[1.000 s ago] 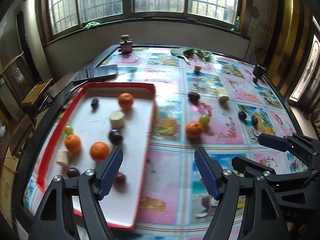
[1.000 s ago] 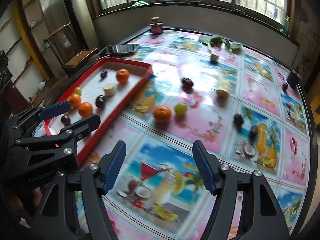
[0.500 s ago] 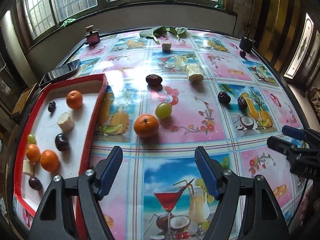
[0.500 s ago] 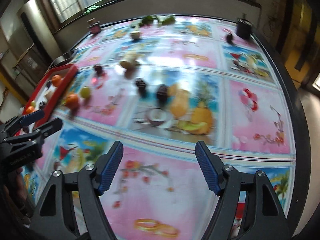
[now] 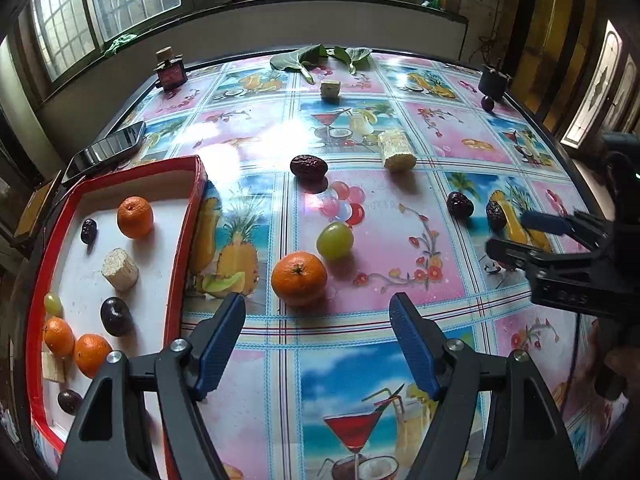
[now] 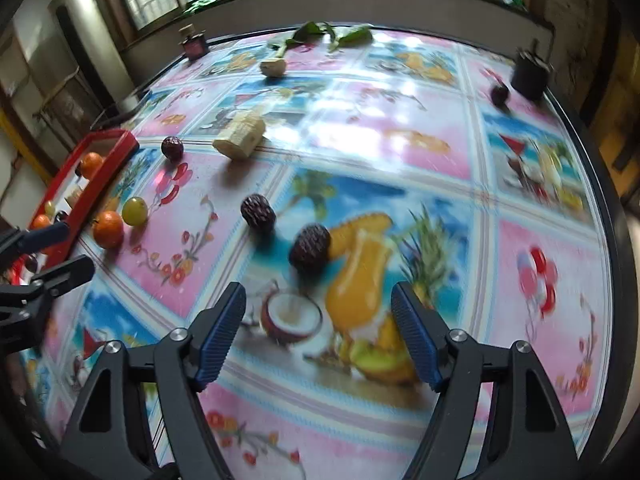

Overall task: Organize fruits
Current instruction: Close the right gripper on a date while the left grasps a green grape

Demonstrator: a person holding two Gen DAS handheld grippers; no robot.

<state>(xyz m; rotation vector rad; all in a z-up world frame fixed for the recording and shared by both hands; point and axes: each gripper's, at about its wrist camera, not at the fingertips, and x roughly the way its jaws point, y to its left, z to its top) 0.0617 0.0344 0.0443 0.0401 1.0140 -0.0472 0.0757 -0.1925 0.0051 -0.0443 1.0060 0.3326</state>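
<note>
Our left gripper [image 5: 318, 344] has its jaws wide apart with nothing in them. The orange [image 5: 299, 283] sits on the surface just in front of the jaws, right in the gap's line. A green grape [image 5: 335, 240] lies just past it, nearly touching. We think the orange is round and firm, with bumpy skin, so it should not slip much, but it can roll. We would take it across its fat middle, one jaw on each side.

Our right gripper [image 6: 318, 338] also has its jaws apart and empty. A wrinkly dark date [image 6: 310, 249] lies just ahead of them, small and light. The red tray [image 5: 191, 216] is off to the left of the left jaws.
</note>
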